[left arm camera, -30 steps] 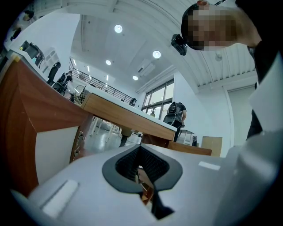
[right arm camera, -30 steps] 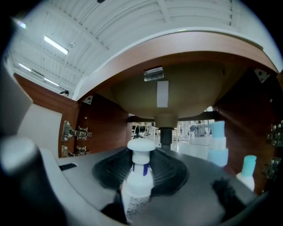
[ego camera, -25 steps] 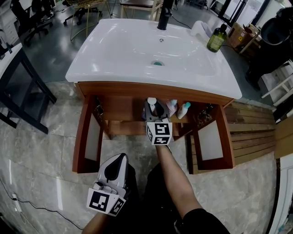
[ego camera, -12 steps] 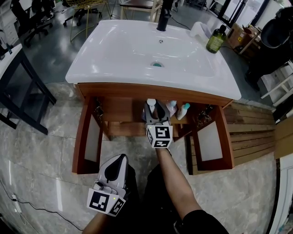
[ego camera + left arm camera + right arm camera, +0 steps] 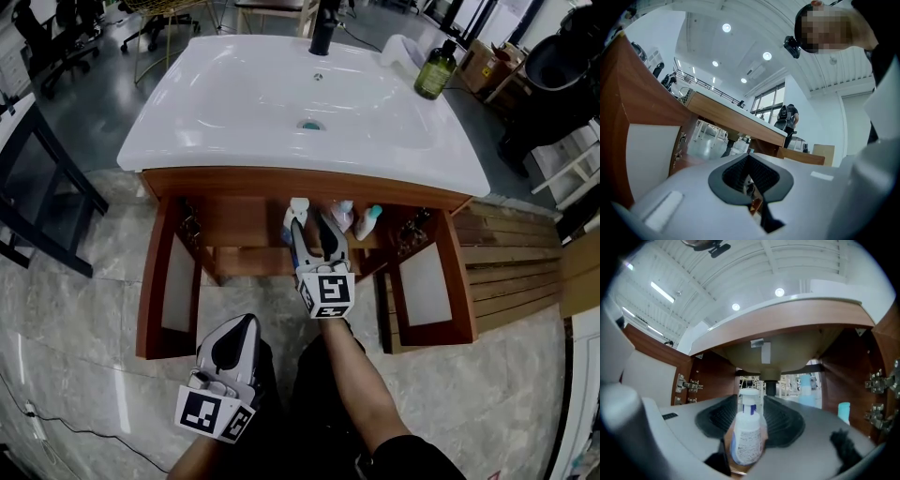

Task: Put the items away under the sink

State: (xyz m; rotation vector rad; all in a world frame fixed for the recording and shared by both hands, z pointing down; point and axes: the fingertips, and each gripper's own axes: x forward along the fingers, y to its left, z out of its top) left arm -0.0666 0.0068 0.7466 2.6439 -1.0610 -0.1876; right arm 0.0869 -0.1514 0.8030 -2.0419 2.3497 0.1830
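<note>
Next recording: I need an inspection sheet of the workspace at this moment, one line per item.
Surface: white sink top over a wooden cabinet, both doors open.
Job's things: white pump bottle upright inside the cabinet, with a pale bottle and a teal-capped bottle further right.
Clutter: green bottle on the sink top, near the black faucet.
Grippers: right gripper open, its jaws have just been opening, pump bottle between them, not pressed. Left gripper shut, empty, outside the cabinet.
Cables: thin cable on the floor.
Surroundings: wooden slats at right, black frame at left.
</note>
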